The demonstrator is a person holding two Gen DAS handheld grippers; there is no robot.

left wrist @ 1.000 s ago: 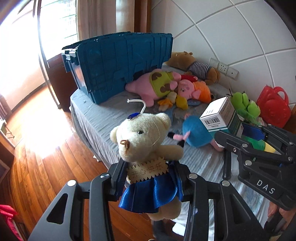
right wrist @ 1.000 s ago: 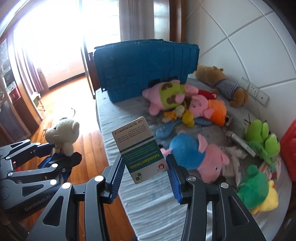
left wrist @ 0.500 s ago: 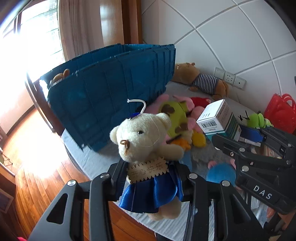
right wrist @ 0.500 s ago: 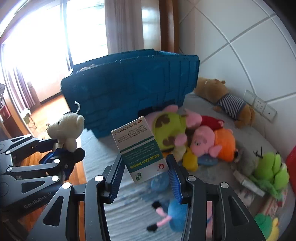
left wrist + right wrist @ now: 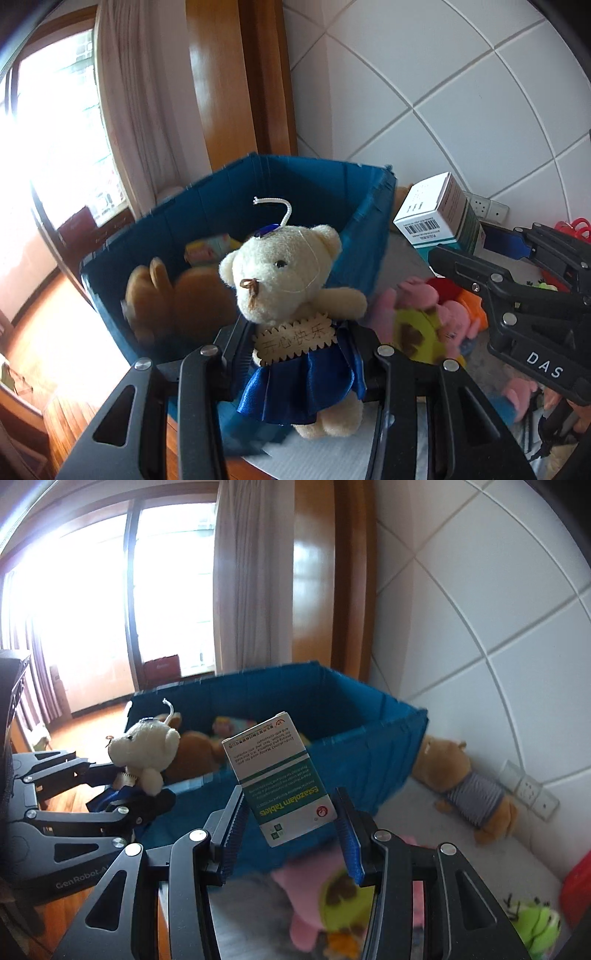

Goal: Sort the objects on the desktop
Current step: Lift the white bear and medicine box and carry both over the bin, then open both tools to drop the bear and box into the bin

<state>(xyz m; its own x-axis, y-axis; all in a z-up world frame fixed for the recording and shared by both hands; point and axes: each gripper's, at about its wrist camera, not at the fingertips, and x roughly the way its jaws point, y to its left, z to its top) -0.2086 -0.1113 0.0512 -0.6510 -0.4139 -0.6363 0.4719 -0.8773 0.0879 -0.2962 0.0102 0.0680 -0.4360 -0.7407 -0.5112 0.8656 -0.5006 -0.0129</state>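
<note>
Currently a cream teddy bear (image 5: pixel 295 291) in a blue skirt is clamped at the waist by the left hand-held gripper (image 5: pixel 299 354), jaws closed partway onto its body, & is held over the near edge of the blue bin (image 5: pixel 365 236). A white cord loop is seen sticking up from the bear's head. A white/green tablet box (image 5: pixel 284 779) is pinched btwn the blue pads of the right hand-held gripper (image 5: pixel 291 838), tilted w/ its top leaning left, held in front of the bin's near wall. Inside the bin a brown plush (image 5: pixel 177 299) & a pale multicoloured item, blurred, are seen. On the grey-covered desk (image 5: pixel 424 805), a pink plush w/ a yellow-green patch (image 5: pixel 332 897) is lying near the right gripper; a brown bear in a striped shirt (image 5: pixel 465 782) is lying right of the bin by the tiled wall, & a green plush (image 5: pixel 535 923) is at far right
</note>
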